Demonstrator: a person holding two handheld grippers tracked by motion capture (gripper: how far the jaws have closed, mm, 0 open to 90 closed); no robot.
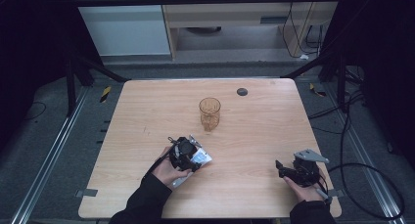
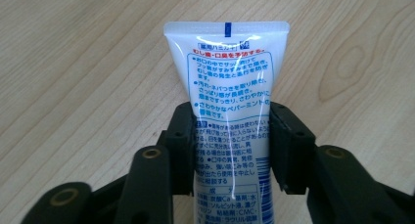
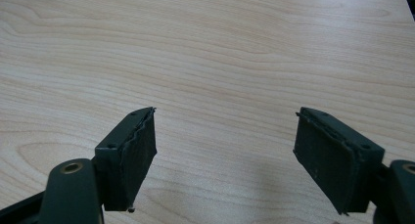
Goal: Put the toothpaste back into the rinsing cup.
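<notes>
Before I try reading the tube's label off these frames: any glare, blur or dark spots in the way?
Left gripper view: sharp, but white glare streaks run down the tube across its print. High view: table evenly lit, surroundings dark, the tube too small to read, the cup soft. Right gripper view: clear, a faint shadow on the wood between the jaws.

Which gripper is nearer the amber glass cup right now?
Left. The left gripper sits just in front of the amber glass cup, its jaws closed on the toothpaste tube. The right gripper rests open near the table's front right corner, farther from the cup.
</notes>
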